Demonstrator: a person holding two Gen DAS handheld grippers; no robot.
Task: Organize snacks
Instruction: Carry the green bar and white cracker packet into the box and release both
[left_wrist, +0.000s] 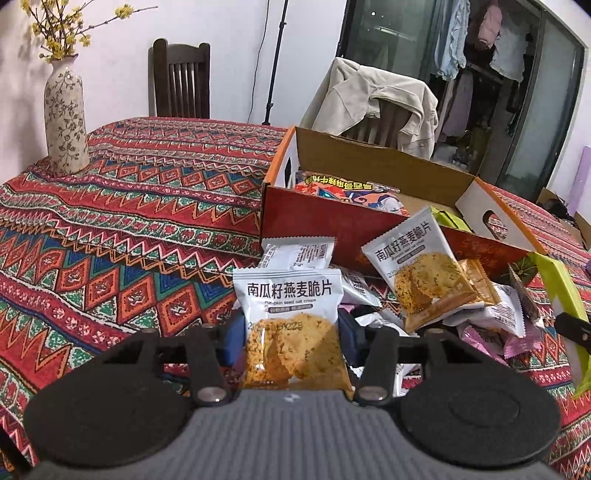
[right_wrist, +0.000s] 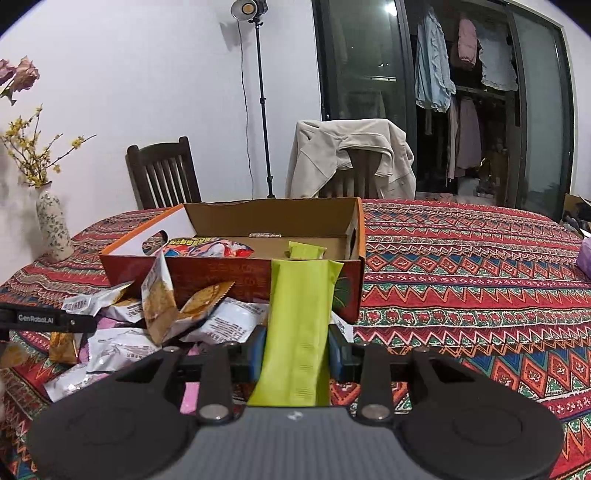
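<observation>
Left gripper (left_wrist: 291, 332) clamps crisps pack (left_wrist: 291, 317); right gripper (right_wrist: 297, 350) clamps green pack (right_wrist: 299, 317) near box (right_wrist: 258, 277).

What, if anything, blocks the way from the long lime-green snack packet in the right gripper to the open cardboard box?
Only the box's own red front wall. The lime-green snack packet, clamped in the right gripper, stands just before that wall, near the box's right end. The box interior behind it looks mostly bare there, with one similar green packet.

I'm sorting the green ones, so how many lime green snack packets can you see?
2. One lime green packet is clamped upright in the right gripper in front of the box. A second green packet lies inside the box. The pile may hide more.
</observation>
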